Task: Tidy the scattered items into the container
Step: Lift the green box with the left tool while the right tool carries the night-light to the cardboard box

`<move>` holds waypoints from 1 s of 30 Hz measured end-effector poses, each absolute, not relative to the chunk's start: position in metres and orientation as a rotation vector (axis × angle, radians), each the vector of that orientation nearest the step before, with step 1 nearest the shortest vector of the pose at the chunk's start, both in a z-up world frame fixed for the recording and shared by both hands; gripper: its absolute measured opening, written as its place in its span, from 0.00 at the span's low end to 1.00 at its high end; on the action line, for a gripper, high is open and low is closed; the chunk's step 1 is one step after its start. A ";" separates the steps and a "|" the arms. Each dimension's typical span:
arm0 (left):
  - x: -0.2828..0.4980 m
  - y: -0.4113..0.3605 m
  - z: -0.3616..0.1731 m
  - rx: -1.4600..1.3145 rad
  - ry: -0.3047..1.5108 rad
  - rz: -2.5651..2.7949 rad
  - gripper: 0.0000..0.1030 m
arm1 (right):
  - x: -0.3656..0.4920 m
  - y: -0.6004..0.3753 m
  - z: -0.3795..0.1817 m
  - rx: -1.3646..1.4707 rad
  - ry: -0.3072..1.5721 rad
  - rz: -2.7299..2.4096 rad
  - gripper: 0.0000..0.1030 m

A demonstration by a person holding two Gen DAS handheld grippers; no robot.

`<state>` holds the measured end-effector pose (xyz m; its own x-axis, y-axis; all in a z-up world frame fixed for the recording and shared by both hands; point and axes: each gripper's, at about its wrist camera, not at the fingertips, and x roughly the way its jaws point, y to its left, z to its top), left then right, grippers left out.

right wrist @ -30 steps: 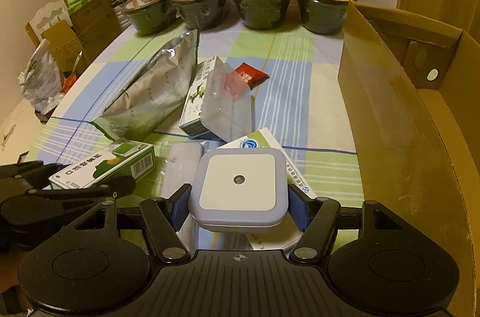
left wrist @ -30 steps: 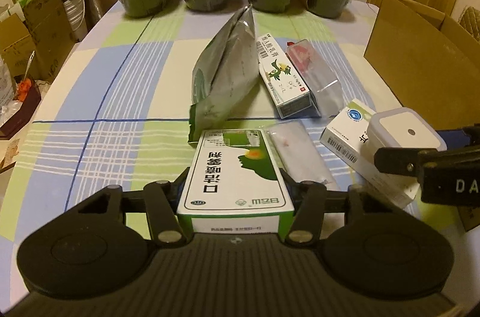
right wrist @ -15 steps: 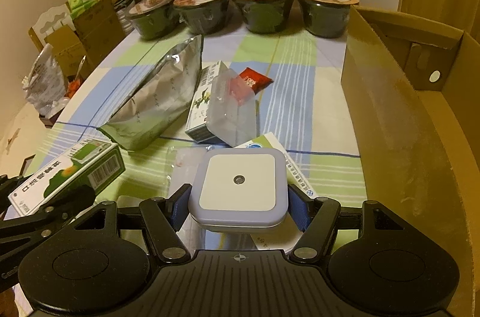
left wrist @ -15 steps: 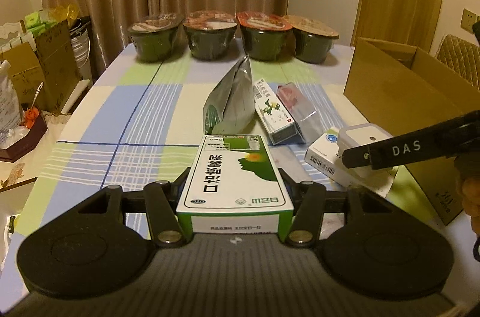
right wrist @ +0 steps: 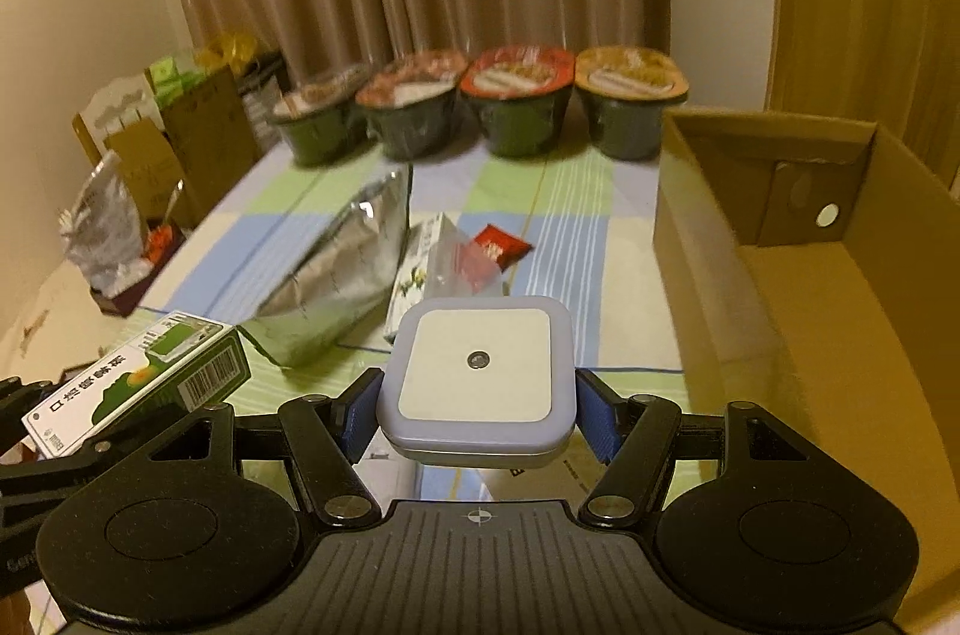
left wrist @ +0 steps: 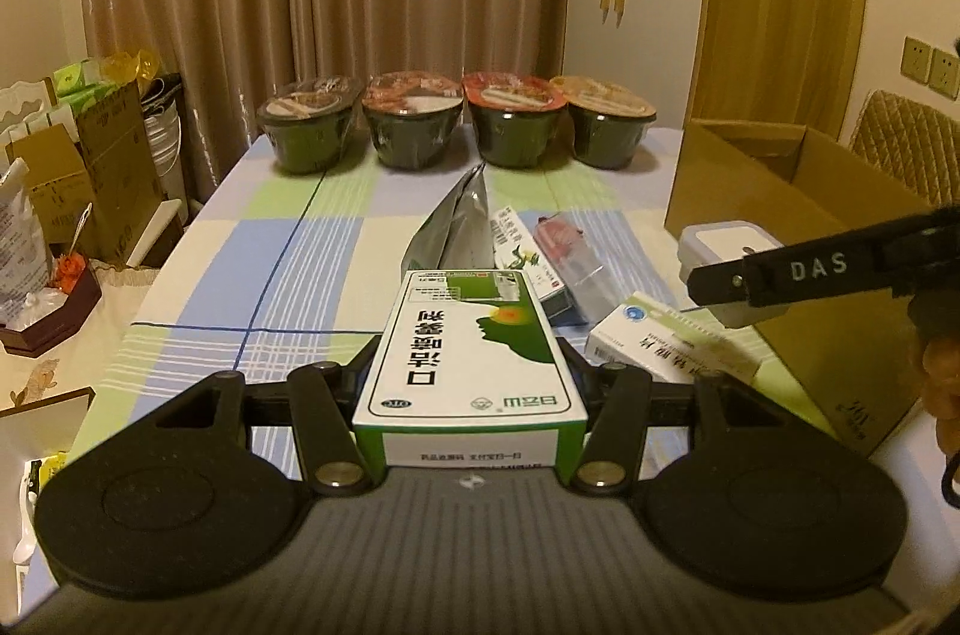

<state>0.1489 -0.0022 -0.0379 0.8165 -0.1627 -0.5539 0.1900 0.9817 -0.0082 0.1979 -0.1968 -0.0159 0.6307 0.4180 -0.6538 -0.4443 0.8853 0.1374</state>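
My left gripper (left wrist: pixel 471 383) is shut on a green-and-white medicine box (left wrist: pixel 471 341), held above the checked tablecloth. The same box (right wrist: pixel 138 383) shows at the left of the right wrist view. My right gripper (right wrist: pixel 477 407) is shut on a square white night light (right wrist: pixel 477 374), also seen as the night light (left wrist: pixel 720 239) beside the DAS-marked gripper body. The open cardboard box (right wrist: pixel 810 287) stands to the right; in the left wrist view the cardboard box (left wrist: pixel 798 215) is at the far right. On the cloth lie a silver pouch (right wrist: pixel 336 275), a small green-white carton (left wrist: pixel 522 251), a clear packet (left wrist: pixel 567 251), a red sachet (right wrist: pixel 501 245) and a white-blue carton (left wrist: pixel 654 347).
Several lidded instant-noodle bowls (left wrist: pixel 456 125) line the table's far edge before a curtain. Cardboard boxes and bags (left wrist: pixel 78 179) crowd the floor to the left. A hand (left wrist: pixel 939 383) holds the right gripper. A quilted chair back (left wrist: pixel 900 137) stands behind the cardboard box.
Both grippers have risen from the table with their items. The medicine box and the night light now hang higher, and the right gripper's view has tilted up toward the open box.
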 end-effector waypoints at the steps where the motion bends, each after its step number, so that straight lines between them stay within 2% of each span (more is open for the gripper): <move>1: 0.146 -0.003 -0.034 0.048 0.581 -0.188 0.50 | 0.193 -0.199 -0.011 -0.041 0.723 0.497 0.67; 10: 0.117 -0.023 0.004 0.048 0.536 -0.235 0.50 | 0.160 -0.239 0.032 -0.025 0.612 0.406 0.67; 19: 0.109 -0.083 0.034 0.051 0.495 -0.356 0.50 | 0.155 -0.322 0.067 0.003 0.568 0.243 0.67; 30: 0.125 -0.182 0.040 0.044 0.488 -0.504 0.50 | 0.160 -0.394 0.067 0.025 0.583 0.130 0.67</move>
<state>0.1249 -0.1820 0.0397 0.7636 -0.4535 -0.4596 0.4742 0.8770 -0.0775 0.1603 -0.3945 0.0667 0.8271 0.1294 -0.5470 -0.1153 0.9915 0.0602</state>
